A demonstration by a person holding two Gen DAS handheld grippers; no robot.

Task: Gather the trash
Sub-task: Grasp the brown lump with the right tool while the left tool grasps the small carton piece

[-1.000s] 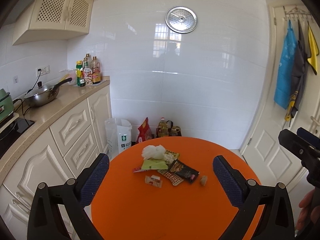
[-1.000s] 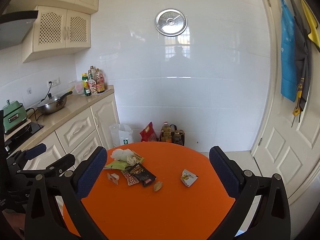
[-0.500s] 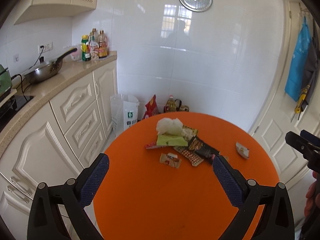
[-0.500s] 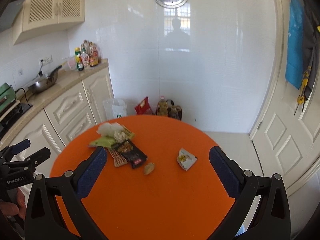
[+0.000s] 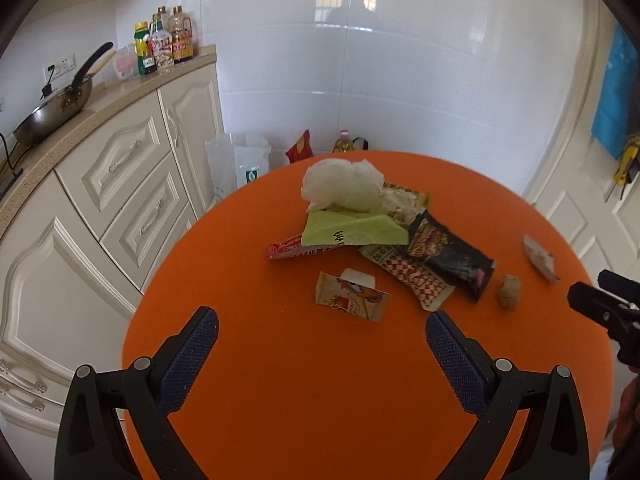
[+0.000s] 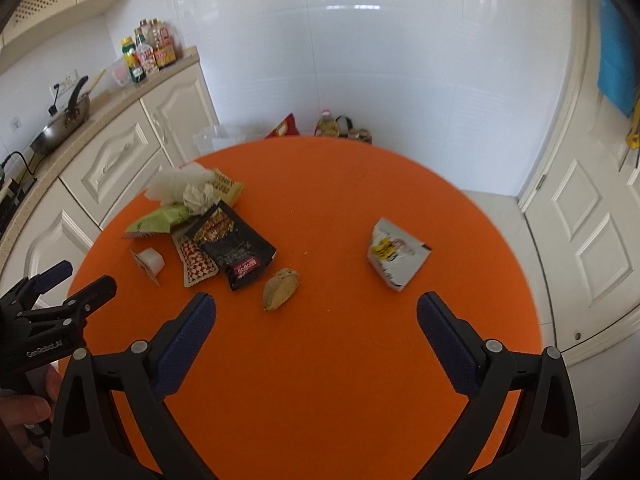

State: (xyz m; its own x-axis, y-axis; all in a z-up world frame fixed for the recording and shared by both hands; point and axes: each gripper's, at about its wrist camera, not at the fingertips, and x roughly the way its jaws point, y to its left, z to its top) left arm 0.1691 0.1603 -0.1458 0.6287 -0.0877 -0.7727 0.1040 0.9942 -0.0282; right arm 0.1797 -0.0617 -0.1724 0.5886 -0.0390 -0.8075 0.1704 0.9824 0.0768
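Right gripper [image 6: 316, 312] jaws wide apart, have just been closing a little, nothing between them; left gripper [image 5: 322, 328] also spread, empty. Both tilt down over the round orange table [image 6: 320, 380], probably lining up for a first pick, nothing grabbed yet. Trash sits ahead of the claws: the main heap lies beyond the left gripper, white crumpled plastic [image 5: 340, 186] on top of a green wrapper [image 5: 348, 230], likely dumped together so they overlap; black snack packet [image 5: 452, 256] over a red-checked wrapper [image 5: 412, 276]; small torn sachet [image 5: 352, 298] closest, just past the left pads. Beyond the right gripper, white-yellow packet [image 6: 396, 254] lies alone toward its right finger, brown lump [image 6: 280, 284] just ahead near its left finger, maybe a nut shell or peel, hard to tell. No bin in view; translucent bag [image 5: 236, 164] on the floor past the table edge may serve, unclear. Red wrapper [image 5: 288, 250] mostly buried under the green one. Print unreadable.
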